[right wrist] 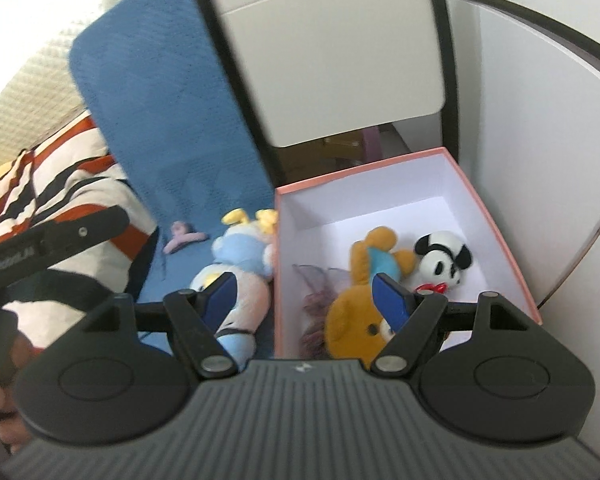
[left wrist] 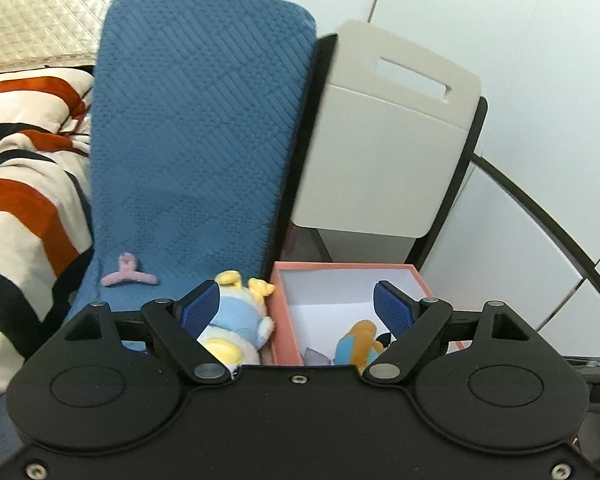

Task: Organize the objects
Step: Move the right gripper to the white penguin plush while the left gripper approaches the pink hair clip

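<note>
- Both tools sit nearest the lens: left gripper and right gripper, each with jaws spread wide and nothing between the pads. Neither touches a toy; they hang above the seam between cushion and box, probably poised to choose a target.
- Far left: striped blanket, bunched against the cushion's edge, not part of the sorting.
- Blue cushion serves as the work surface. A small pink hair clip lies flat on it, well apart from the box.
- Light-blue plush toy lies on its side on the cushion, touching the box's outer left wall; judged the next item to go in.
- Pink box, open-topped, white inside, is the collecting spot. It holds a purple gauzy item, an orange bear plush and a black-and-white mouse plush, crowded toward the near end.
- Behind the box: beige chair back.
</note>
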`<state>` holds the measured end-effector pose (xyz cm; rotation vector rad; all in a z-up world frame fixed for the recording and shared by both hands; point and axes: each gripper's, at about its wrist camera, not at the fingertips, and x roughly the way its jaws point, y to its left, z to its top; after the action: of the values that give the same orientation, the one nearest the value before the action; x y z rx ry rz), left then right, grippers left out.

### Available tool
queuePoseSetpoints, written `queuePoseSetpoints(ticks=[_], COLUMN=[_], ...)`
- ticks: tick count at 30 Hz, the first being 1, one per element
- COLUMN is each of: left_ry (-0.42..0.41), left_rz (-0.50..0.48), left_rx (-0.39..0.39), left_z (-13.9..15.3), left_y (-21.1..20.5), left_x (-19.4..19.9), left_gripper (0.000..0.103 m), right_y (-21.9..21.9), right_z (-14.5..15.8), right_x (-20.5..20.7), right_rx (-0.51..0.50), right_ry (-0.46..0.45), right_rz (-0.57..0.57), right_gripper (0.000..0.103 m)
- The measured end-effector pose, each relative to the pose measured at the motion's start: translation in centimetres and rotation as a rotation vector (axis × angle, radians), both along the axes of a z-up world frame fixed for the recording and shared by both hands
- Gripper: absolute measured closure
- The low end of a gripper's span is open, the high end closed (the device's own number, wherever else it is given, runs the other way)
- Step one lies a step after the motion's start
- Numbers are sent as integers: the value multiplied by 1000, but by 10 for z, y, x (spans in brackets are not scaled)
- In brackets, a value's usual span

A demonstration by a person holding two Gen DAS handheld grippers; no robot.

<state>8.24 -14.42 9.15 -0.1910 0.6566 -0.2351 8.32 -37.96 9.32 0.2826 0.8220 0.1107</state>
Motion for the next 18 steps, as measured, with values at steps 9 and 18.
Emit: queuePoseSetpoints(ticks=[9,18], left_ry=[-4,-15], left_rz=[-18,-25], left_rx=[14,8], left_z=[8,5], left_y=[40,62], left_x=[-36,-65], left_gripper=[22,22], right_y=[41,69], right_z=[5,2], right_x=[-36,-59], right_rx=[2,-9], right_ry=[-25,-33], right_rz=[17,17], right_gripper=[27,27])
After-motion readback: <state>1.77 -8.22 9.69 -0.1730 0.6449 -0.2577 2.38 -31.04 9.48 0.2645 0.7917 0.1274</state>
